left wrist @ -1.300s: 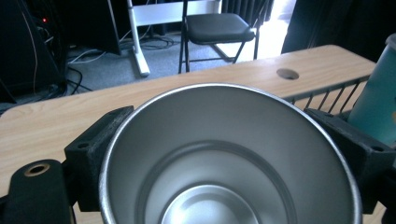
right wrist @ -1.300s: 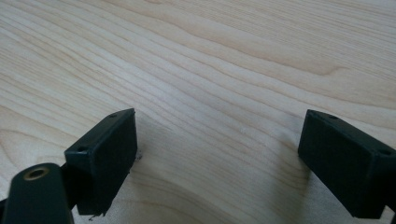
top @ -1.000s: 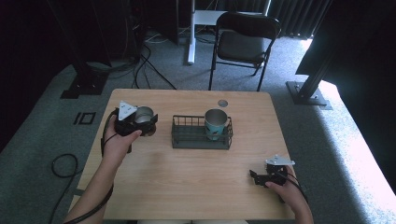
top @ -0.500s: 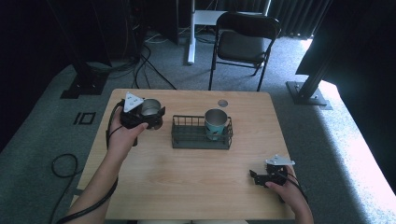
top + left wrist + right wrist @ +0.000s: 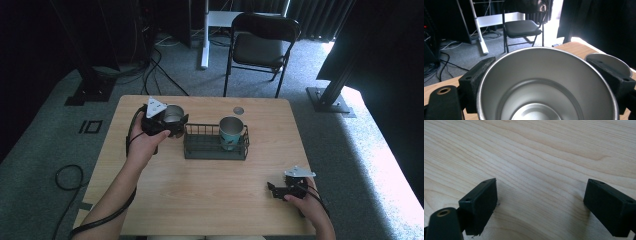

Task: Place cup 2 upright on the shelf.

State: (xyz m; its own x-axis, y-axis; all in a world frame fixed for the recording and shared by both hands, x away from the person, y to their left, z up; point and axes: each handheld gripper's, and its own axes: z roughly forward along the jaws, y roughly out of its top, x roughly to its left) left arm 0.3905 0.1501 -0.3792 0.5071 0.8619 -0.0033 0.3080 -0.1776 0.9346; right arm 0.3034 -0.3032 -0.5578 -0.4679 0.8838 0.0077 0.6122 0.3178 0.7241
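My left gripper (image 5: pixel 170 121) is shut on a bare steel cup (image 5: pixel 172 114), held in the air just left of the black wire basket (image 5: pixel 216 149) at the table's middle. Looking down the left gripper view, the cup's open mouth (image 5: pixel 546 87) sits between the two jaws, empty inside. A second cup with a teal body (image 5: pixel 230 131) stands upright in the basket's right half; its rim (image 5: pixel 611 62) peeks out at the right of the left gripper view. My right gripper (image 5: pixel 278 190) rests low on the table near the front right corner, jaws wide apart (image 5: pixel 541 202) over bare wood.
A wooden table (image 5: pixel 210 200) with a small round grommet (image 5: pixel 238 110) near its far edge. A black folding chair (image 5: pixel 260 47) stands beyond the table, with a white desk leg (image 5: pixel 204 35) and cables on the grey carpet at the far left.
My left gripper has carried the steel cup to the right and slightly away from me, from the left part of the table to the basket's left end. The right gripper stayed put.
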